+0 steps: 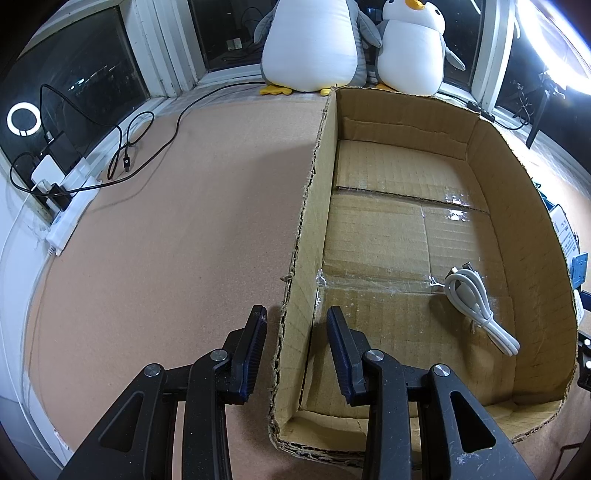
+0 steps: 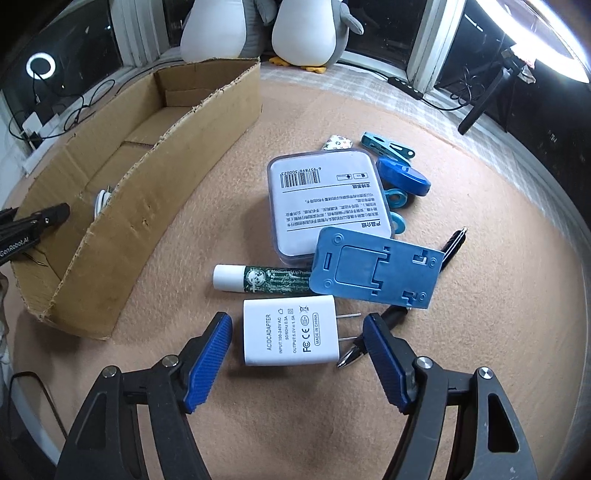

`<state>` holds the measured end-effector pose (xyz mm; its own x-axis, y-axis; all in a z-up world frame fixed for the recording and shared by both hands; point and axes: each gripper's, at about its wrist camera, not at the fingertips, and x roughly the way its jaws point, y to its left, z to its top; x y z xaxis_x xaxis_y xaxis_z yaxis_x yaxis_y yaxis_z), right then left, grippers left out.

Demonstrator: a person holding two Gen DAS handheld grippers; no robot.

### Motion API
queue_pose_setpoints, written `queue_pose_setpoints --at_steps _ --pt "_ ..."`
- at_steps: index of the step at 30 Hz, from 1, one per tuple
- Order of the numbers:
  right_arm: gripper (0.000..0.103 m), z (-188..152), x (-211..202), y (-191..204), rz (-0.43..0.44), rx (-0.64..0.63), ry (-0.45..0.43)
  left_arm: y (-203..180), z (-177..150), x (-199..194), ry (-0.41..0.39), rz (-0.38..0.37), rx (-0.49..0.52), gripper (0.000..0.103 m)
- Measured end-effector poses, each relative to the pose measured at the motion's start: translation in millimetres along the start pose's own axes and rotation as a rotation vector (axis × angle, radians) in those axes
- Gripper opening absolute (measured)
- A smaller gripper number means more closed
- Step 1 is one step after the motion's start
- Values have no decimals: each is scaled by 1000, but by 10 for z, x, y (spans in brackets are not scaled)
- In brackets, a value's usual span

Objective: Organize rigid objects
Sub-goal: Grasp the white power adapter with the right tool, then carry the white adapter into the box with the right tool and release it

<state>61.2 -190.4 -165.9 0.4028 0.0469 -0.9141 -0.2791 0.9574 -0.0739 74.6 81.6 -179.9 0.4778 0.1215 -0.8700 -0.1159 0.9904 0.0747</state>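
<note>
Cork mat (image 2: 480,229): right hand-held gripper (image 2: 297,334) spread around adapter (image 2: 290,332); left hand-held gripper (image 1: 297,325) clamps box wall (image 1: 295,280).

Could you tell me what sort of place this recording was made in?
Probably a home room set up for recording, at night: a carpeted bay-window ledge with dark panes, two plush penguins against the glass, a ring light on a stand, and a power strip with chargers.
</note>
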Motion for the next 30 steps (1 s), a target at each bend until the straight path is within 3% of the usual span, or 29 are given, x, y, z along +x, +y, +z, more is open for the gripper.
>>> queue_pose_setpoints --at_steps 4,16,30 --pt "59 -24 -38 -60 17 20 -6 2 -3 -2 -1 1 -1 37" --pt "59 -136 -187 -200 93 61 -43 6 -10 -1 -5 0 -4 37" --pt "59 -184 -489 -387 90 97 -90 8 -6 -5 -6 0 -6 37"
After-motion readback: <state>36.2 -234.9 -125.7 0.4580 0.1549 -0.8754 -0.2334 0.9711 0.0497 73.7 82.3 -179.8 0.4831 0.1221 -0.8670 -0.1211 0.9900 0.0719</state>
